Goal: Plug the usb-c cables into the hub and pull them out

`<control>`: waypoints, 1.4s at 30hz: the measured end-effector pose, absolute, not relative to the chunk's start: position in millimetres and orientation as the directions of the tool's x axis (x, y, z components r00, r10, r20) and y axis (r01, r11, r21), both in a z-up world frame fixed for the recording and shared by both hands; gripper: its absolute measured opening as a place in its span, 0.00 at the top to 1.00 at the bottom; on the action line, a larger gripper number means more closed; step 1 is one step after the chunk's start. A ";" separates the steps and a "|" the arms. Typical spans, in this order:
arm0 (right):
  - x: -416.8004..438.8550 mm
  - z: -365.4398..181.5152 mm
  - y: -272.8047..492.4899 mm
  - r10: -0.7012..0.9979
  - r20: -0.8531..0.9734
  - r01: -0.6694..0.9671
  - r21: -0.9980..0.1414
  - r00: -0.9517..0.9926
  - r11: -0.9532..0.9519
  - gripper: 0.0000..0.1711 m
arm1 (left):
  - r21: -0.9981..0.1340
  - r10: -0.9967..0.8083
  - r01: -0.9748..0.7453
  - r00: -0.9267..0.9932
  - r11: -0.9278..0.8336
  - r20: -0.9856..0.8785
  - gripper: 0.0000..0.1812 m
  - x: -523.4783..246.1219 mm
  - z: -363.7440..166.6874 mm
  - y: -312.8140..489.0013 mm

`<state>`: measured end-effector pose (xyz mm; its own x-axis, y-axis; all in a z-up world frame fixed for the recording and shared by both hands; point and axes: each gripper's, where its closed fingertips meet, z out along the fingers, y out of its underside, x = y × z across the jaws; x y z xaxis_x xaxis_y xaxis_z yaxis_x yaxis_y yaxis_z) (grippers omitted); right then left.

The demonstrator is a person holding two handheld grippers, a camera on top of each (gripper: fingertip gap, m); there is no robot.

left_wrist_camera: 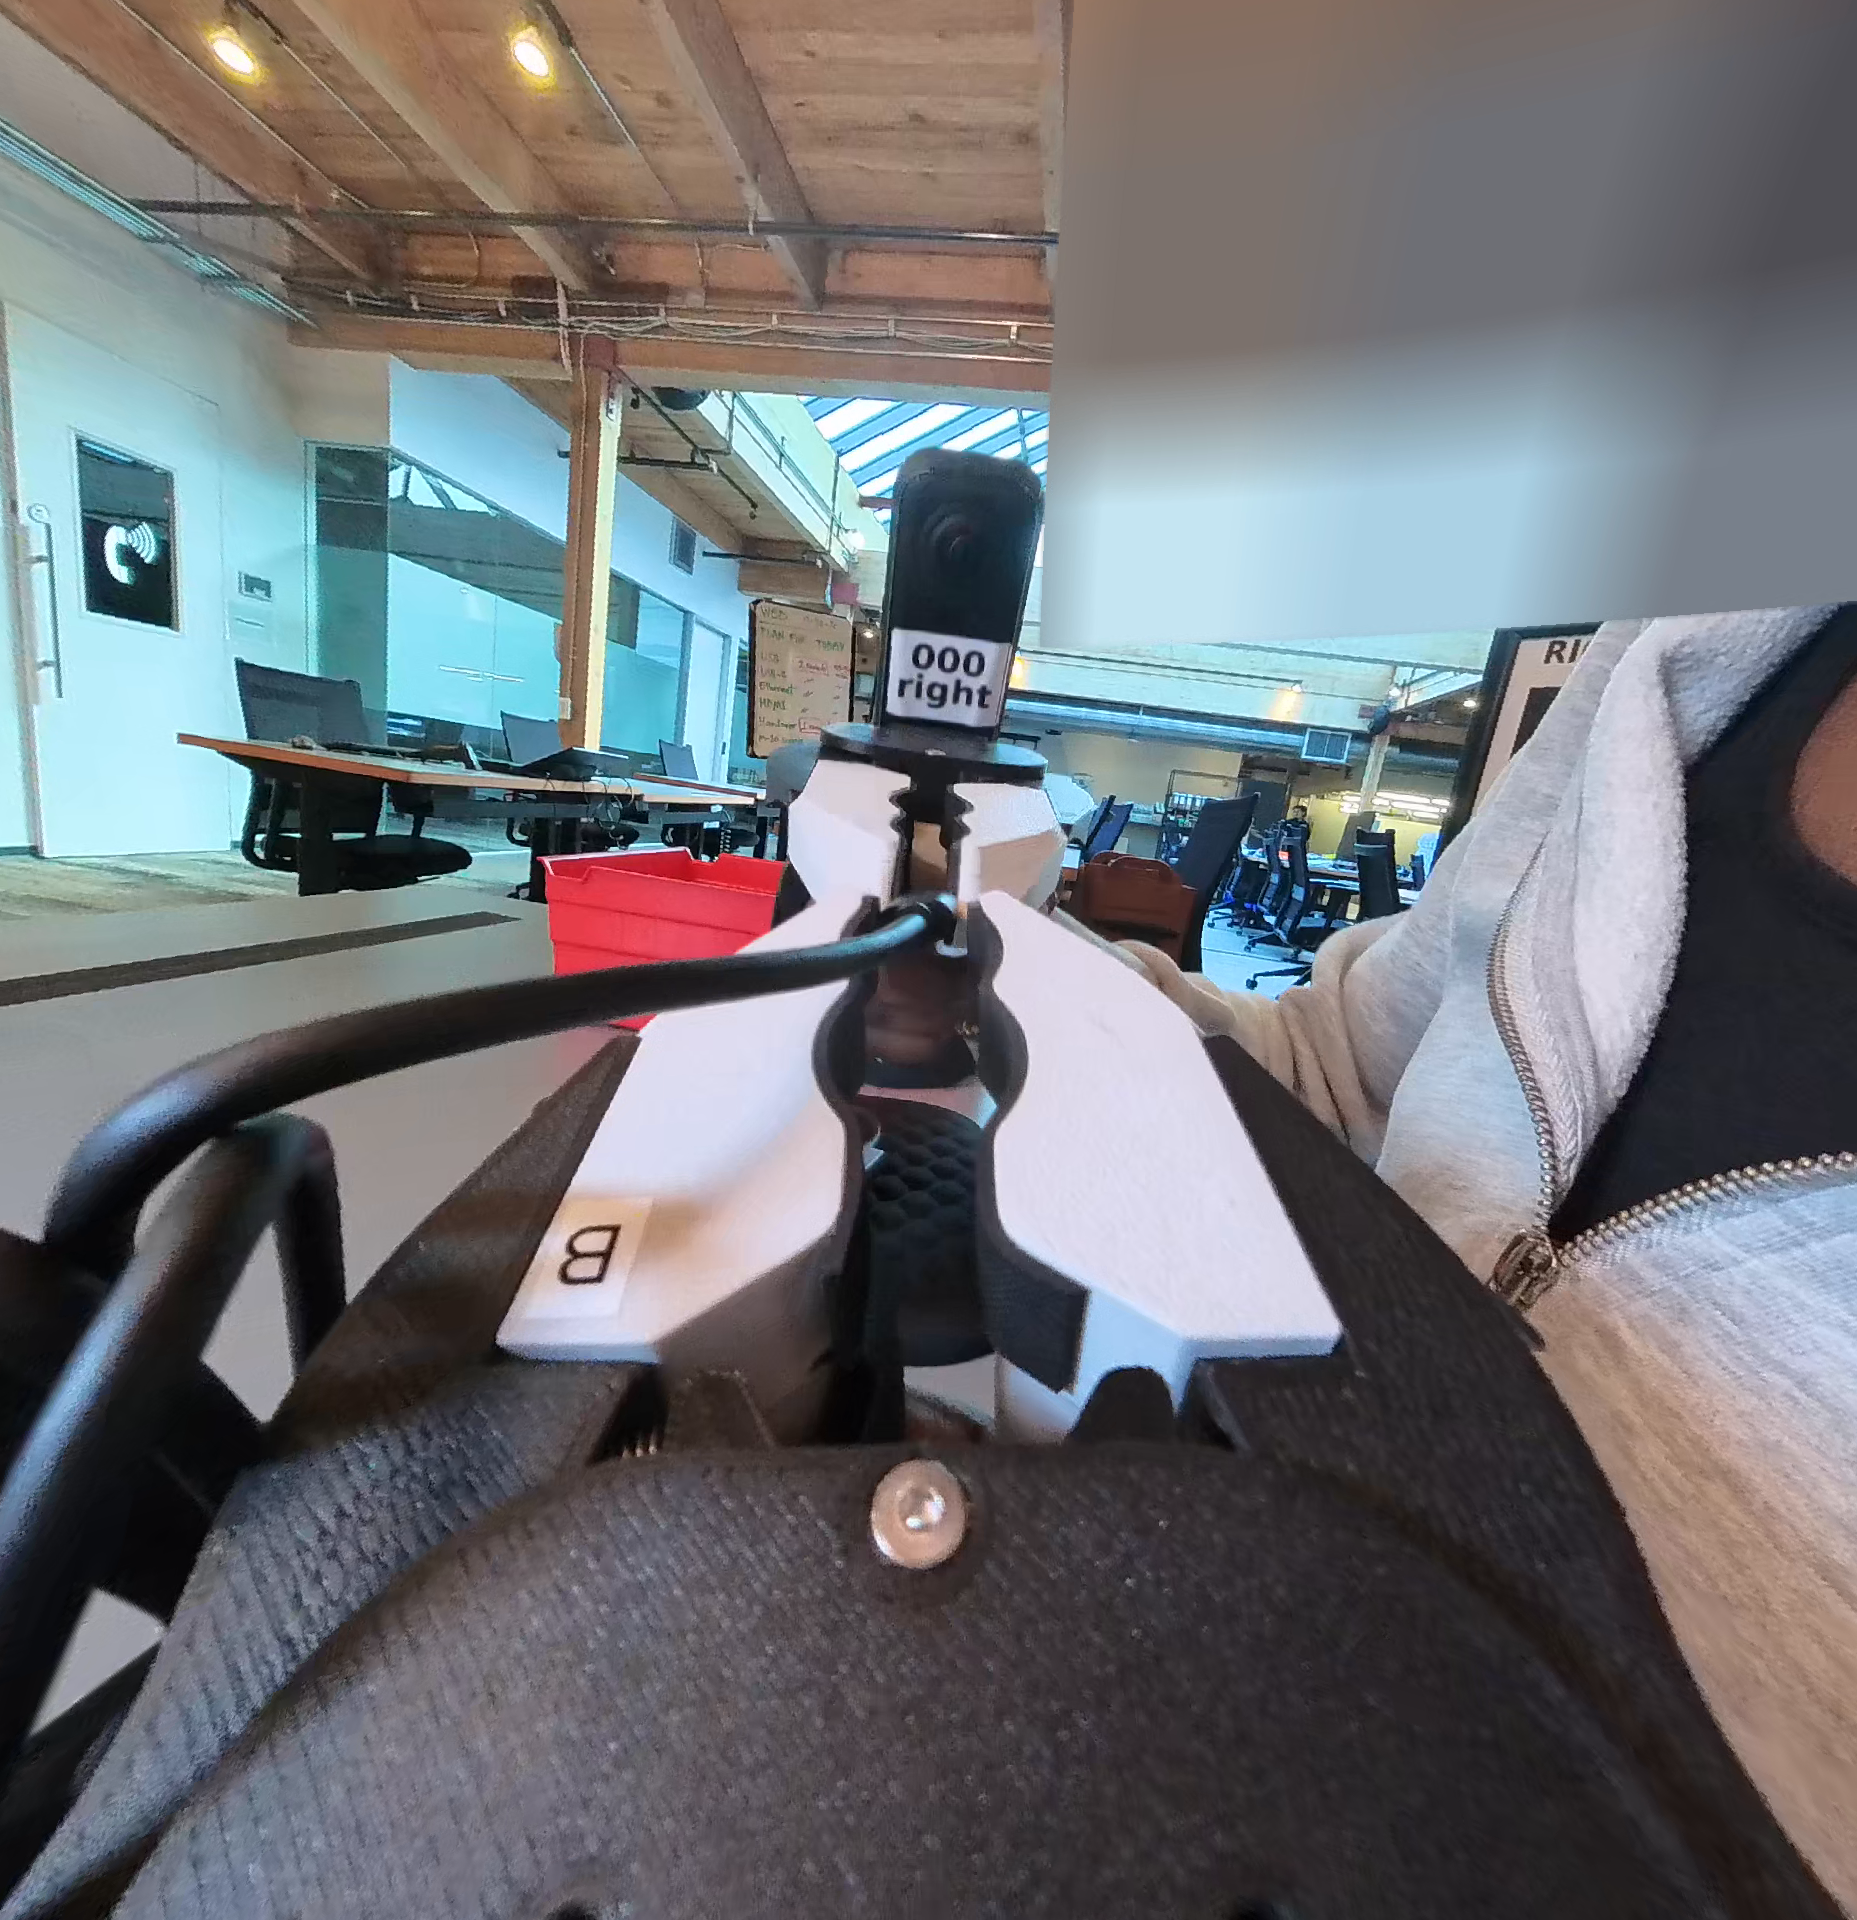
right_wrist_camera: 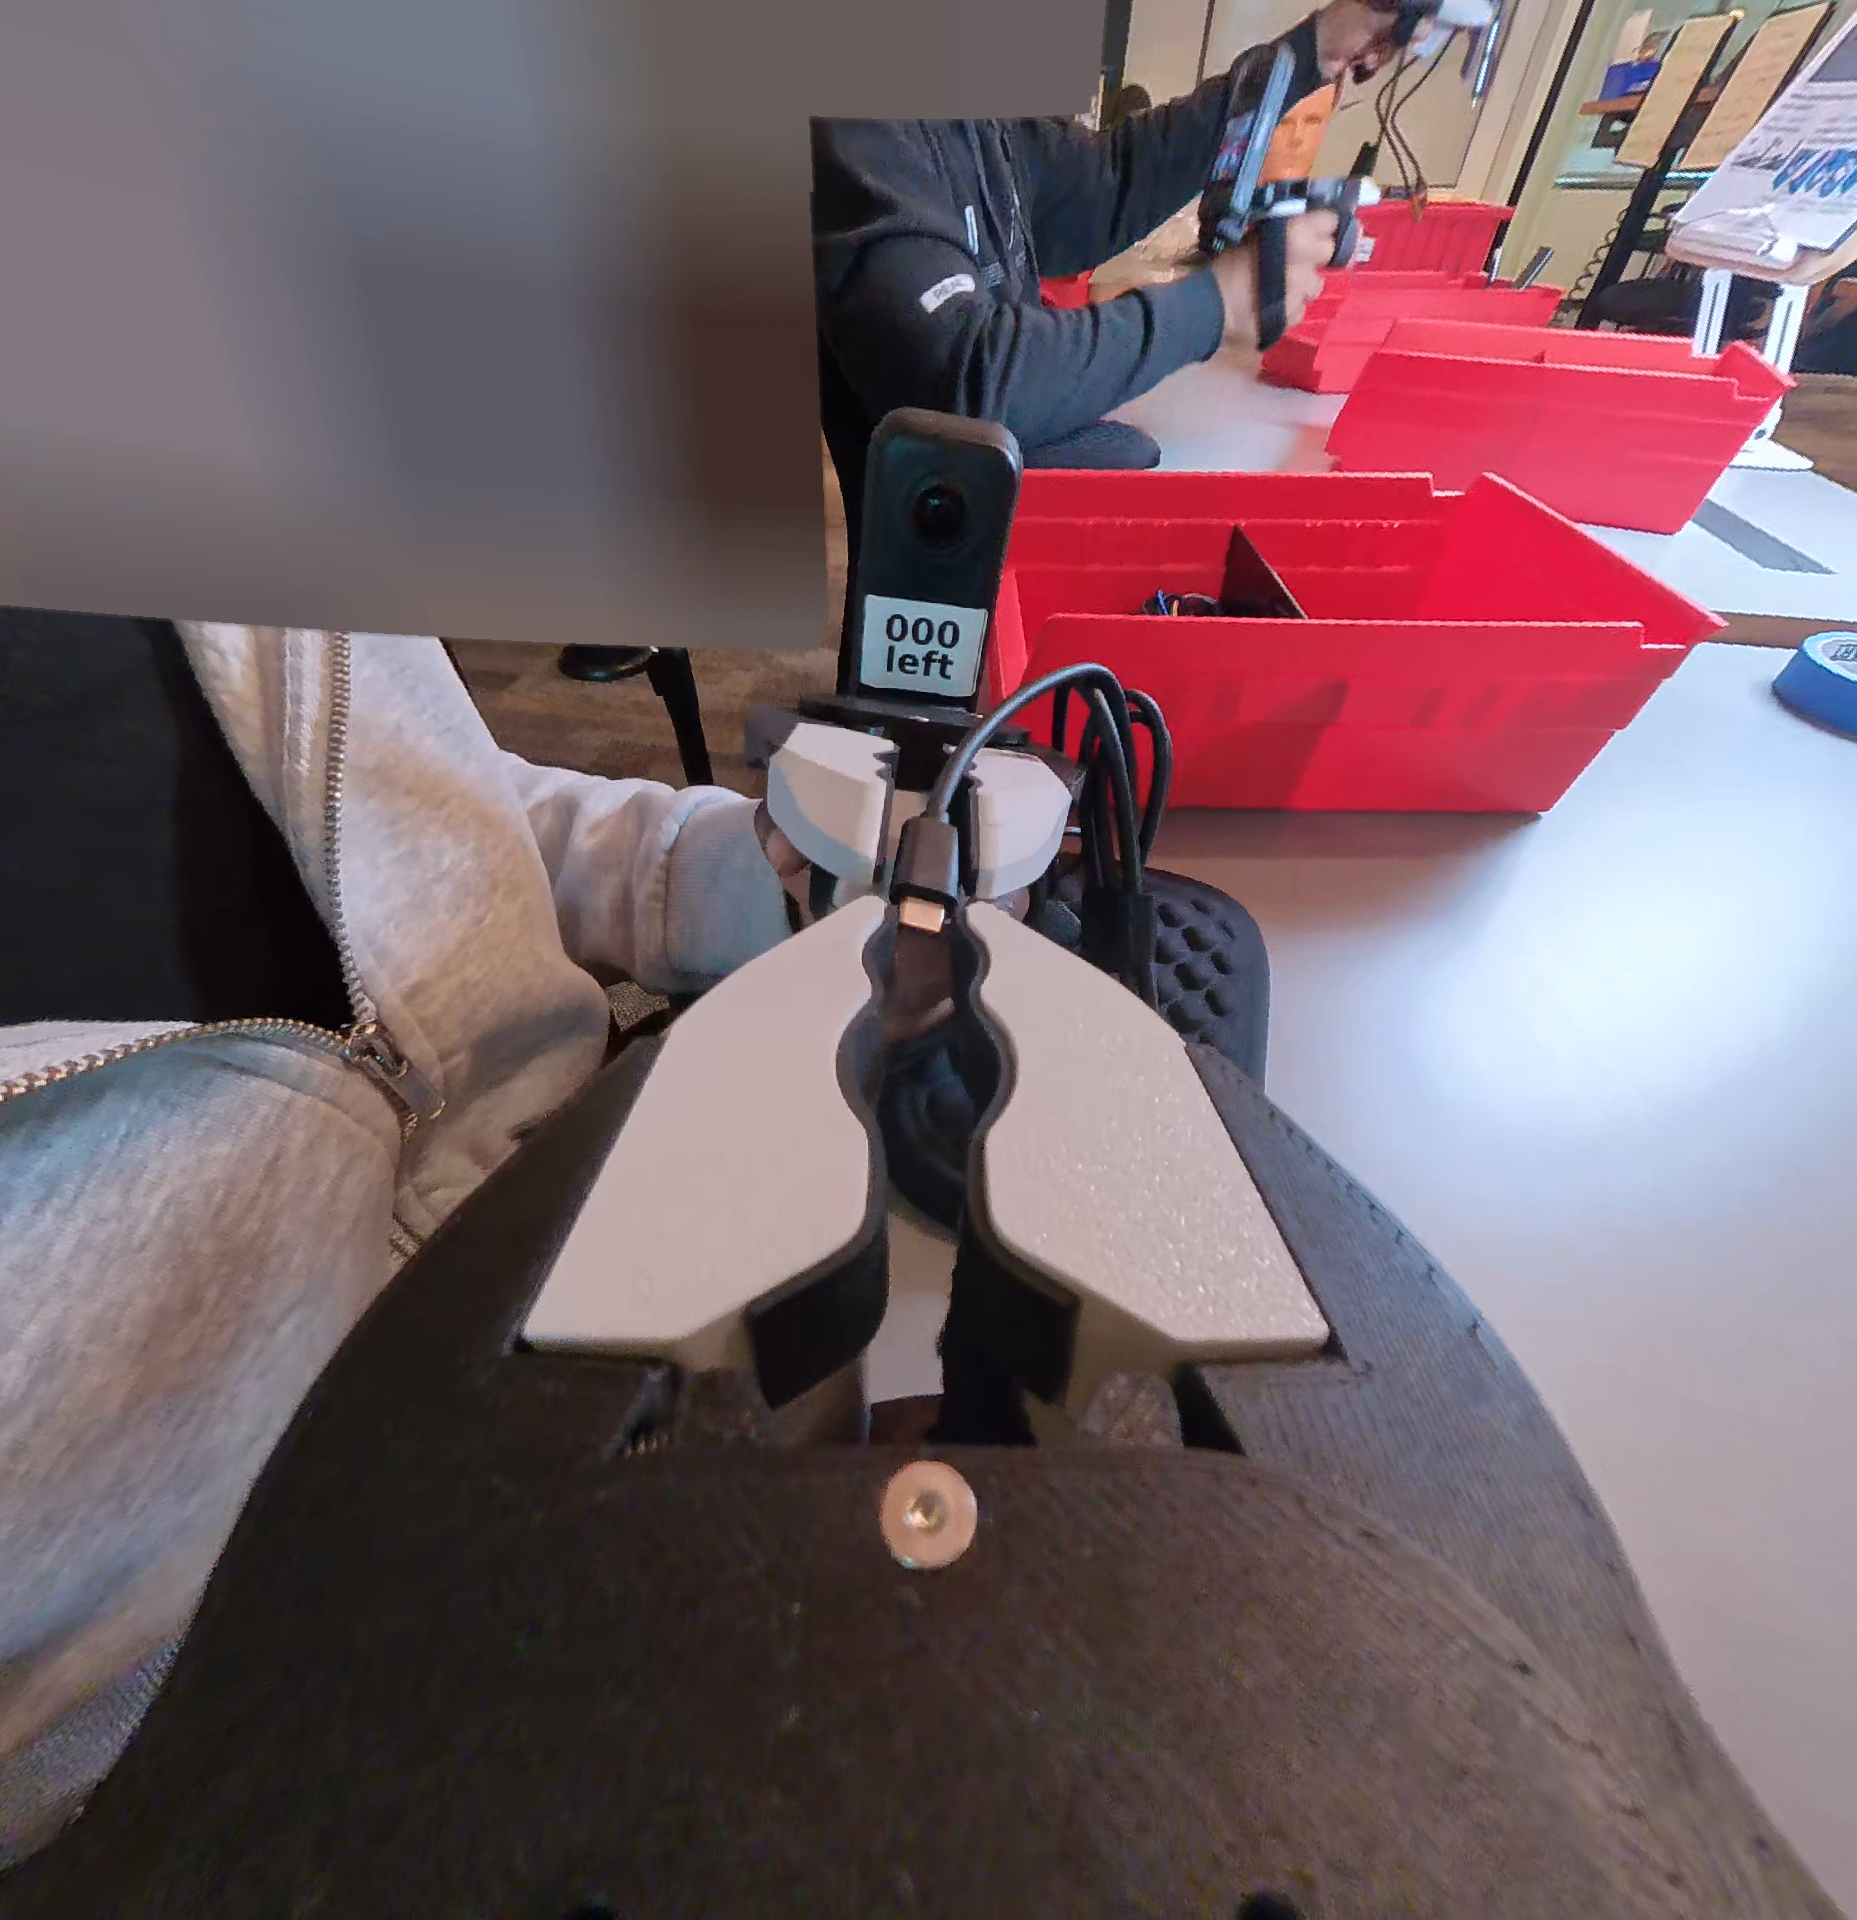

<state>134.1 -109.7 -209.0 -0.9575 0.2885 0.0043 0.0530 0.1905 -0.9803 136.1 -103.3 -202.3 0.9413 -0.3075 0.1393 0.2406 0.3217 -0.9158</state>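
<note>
Here, two grippers meet tip to tip. My left gripper (left_wrist_camera: pixel 929 930), fingers nearly together, pinches one black usb-c cable (left_wrist_camera: pixel 695 977). My right gripper (right_wrist_camera: pixel 922 925) is equally narrow, its hold unclear, with the cable's plug (right_wrist_camera: pixel 922 873) at its tips. Beyond: pale grey table (right_wrist_camera: pixel 1526 1091), at least three red bins (right_wrist_camera: pixel 1319 727), one blue tape roll (right_wrist_camera: pixel 1838 681); open office, timber ceiling (left_wrist_camera: pixel 695 125).

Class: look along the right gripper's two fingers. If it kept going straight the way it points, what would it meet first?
The right gripper, jaws shut, points at the USB-C plug directly ahead, apparently held by the left gripper facing it. It would likely meet that plug first, though the depth between them is unclear.
</note>
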 end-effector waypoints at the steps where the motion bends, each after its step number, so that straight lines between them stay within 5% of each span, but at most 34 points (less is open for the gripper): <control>1: 134.3 -208.5 -110.0 0.284 0.005 0.052 -0.980 -0.959 0.192 0.95 | -0.916 -0.306 0.242 0.941 0.320 0.141 0.92 135.7 -202.2 -103.4; 12: 129.4 -209.5 -106.6 0.295 0.010 0.052 -0.978 -0.955 0.202 0.95 | -0.917 -0.266 0.236 0.952 0.322 0.151 0.93 131.0 -204.0 -101.5; 15: 122.8 -197.5 -77.0 0.403 -0.006 0.088 -0.979 -0.915 0.186 0.84 | -0.919 -0.211 0.198 0.969 0.342 0.131 0.92 127.0 -202.8 -101.2; 21: 135.9 -237.1 15.8 0.612 -0.297 0.523 -0.821 -0.733 0.228 0.70 | -0.935 -0.155 0.152 0.982 0.319 0.107 0.93 125.2 -207.4 -97.5; 30: 149.6 -309.2 16.7 0.544 -0.544 0.766 -0.510 -0.639 0.390 0.74 | -0.935 -0.168 0.152 0.980 0.320 0.102 0.93 127.0 -208.3 -98.5; 35: 150.9 -323.8 4.3 0.512 -0.581 0.757 -0.326 -0.633 0.566 0.77 | -0.935 -0.182 0.166 0.977 0.314 0.112 0.93 126.9 -209.1 -97.8; 38: 146.8 -332.5 -2.2 0.520 -0.588 0.760 -0.282 -0.619 0.585 0.88 | -0.930 -0.187 0.175 0.975 0.322 0.119 0.93 126.3 -208.5 -99.2; 42: 142.9 -328.5 -0.8 0.548 -0.568 0.781 -0.337 -0.614 0.526 0.88 | -0.930 -0.175 0.162 0.979 0.329 0.109 0.92 126.6 -208.3 -99.8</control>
<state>142.9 -0.8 -328.5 -0.6141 0.5480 -0.5680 0.7809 0.5261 -0.3366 126.6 -99.8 -208.3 0.9785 -0.1749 0.1089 0.1624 0.3289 -0.9303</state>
